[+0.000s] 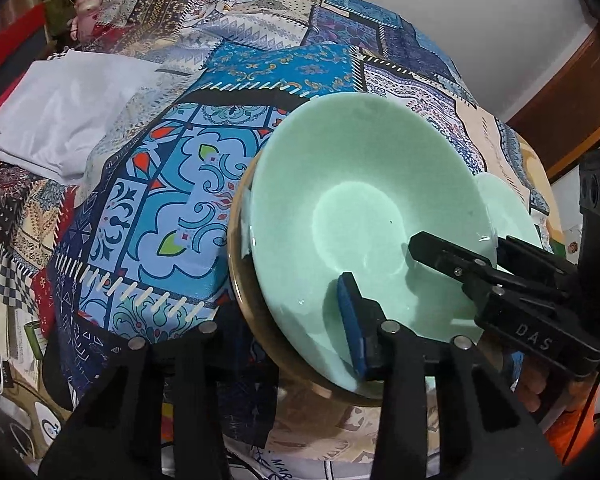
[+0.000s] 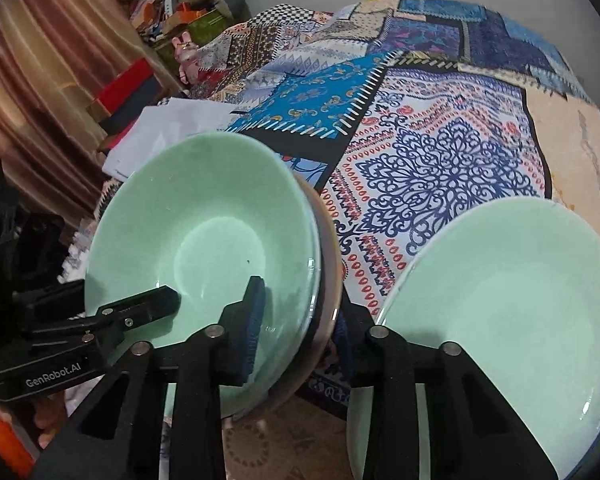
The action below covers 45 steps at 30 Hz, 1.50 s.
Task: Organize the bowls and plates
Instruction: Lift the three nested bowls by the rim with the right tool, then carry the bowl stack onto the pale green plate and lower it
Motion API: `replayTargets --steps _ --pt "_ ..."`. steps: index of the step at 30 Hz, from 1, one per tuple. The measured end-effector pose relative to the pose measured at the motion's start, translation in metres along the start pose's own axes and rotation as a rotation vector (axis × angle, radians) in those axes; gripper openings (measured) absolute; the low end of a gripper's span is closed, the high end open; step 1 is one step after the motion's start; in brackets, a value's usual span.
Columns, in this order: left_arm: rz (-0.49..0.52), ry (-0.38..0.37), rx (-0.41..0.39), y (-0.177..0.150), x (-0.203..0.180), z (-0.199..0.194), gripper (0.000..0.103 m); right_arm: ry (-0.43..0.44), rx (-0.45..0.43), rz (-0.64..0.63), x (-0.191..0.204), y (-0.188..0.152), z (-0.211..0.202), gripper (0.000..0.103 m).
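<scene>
a patchwork cloth (image 1: 172,208) in blues, reds and creams covers the whole surface, with a plain pale wall behind it. far left, boxes and clutter are piled by a curtain, and a folded white sheet (image 1: 68,120) lies on the cloth.

next comes the left gripper (image 1: 284,312). it straddles the near-left rim of the green bowl (image 1: 360,184), with its blue pad down on the inner wall and its other finger outside. the green bowl sits nested in a brown-rimmed bowl (image 1: 236,264), and the pair rests in the middle of the cloth, touching it.

the right gripper (image 2: 300,304) straddles the opposite side of the same rim, one pad inside the green bowl and the other outside the brown one. both sets of tongs are narrowed around the rim, but i cannot tell whether the pads are actually pressing yet.

further right, a green plate (image 2: 500,300) lies flat just beside the bowls, apart from them.

this looks like the step of taking hold of the nested bowls with both hands, before any lift. the next move likely calls for a firm, even bite on both sides, then raising both hands together and level. if one side leads, the glazed inner bowl could slip or tip out of the brown one.
</scene>
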State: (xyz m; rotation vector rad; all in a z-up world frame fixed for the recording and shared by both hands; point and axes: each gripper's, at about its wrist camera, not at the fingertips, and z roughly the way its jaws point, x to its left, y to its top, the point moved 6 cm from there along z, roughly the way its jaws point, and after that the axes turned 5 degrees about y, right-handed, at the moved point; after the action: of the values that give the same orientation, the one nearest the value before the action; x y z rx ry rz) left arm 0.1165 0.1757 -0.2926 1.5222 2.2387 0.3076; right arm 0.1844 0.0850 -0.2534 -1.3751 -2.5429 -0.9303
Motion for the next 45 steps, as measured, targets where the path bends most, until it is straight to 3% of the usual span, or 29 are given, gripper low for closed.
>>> replayTargets --steps 9,18,34,45 --pt "0.006 0.045 -0.027 0.005 -0.004 -0.006 0.039 0.001 -0.040 0.009 0.004 0.002 -0.010 0.028" --pt "0.015 0.034 -0.080 0.017 -0.019 -0.027 0.039 -0.009 -0.119 0.018 -0.002 0.013 -0.045 0.028" --pt "0.135 -0.021 -0.160 0.038 -0.098 -0.062 0.039 -0.090 -0.240 0.070 -0.043 0.013 -0.116 0.028" --pt "0.199 -0.073 -0.139 0.036 -0.153 -0.055 0.039 -0.132 -0.268 0.116 -0.076 -0.005 -0.146 0.028"
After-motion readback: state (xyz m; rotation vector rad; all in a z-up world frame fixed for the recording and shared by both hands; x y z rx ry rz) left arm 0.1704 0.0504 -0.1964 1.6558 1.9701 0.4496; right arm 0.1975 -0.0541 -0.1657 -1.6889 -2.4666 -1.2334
